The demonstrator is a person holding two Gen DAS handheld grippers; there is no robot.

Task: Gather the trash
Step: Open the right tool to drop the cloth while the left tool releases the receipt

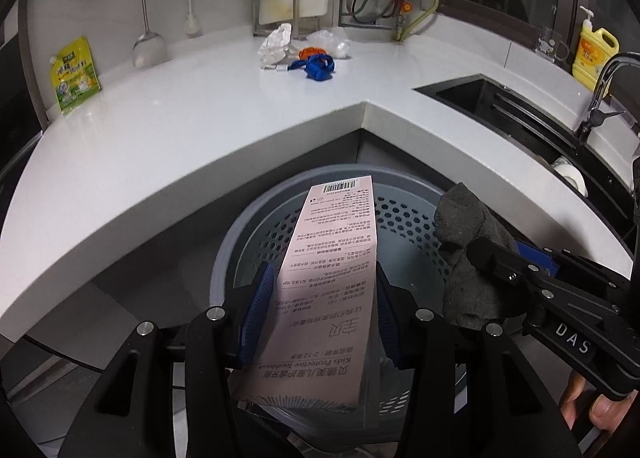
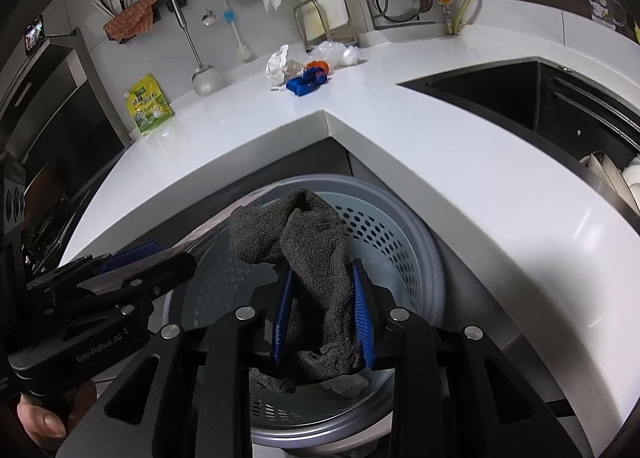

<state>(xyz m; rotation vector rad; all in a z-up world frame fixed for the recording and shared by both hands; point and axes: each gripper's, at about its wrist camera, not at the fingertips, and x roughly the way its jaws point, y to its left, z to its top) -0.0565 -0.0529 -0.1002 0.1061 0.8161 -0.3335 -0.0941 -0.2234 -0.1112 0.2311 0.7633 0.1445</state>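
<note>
Your left claw (image 1: 320, 298) clamps the pink toothbrush box (image 1: 328, 282) and your right claw (image 2: 322, 318) grips the grey sock (image 2: 308, 254), both above the perforated bin (image 2: 400, 242) under the counter (image 1: 200, 106) corner, ready to drop.

We are seeing cool overhead light glaring off the white counter (image 1: 192, 130), the bin (image 2: 420, 254) below sitting in shadow, edges bending and darkening, near parts slightly blurring.

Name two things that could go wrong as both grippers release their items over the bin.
1. The pink toothbrush box in the left gripper is long and lies across the grey bin's rim; it might tip outside.
2. The grey sock in the right gripper is fuzzy and could snag on the ridged blue pads.
</note>
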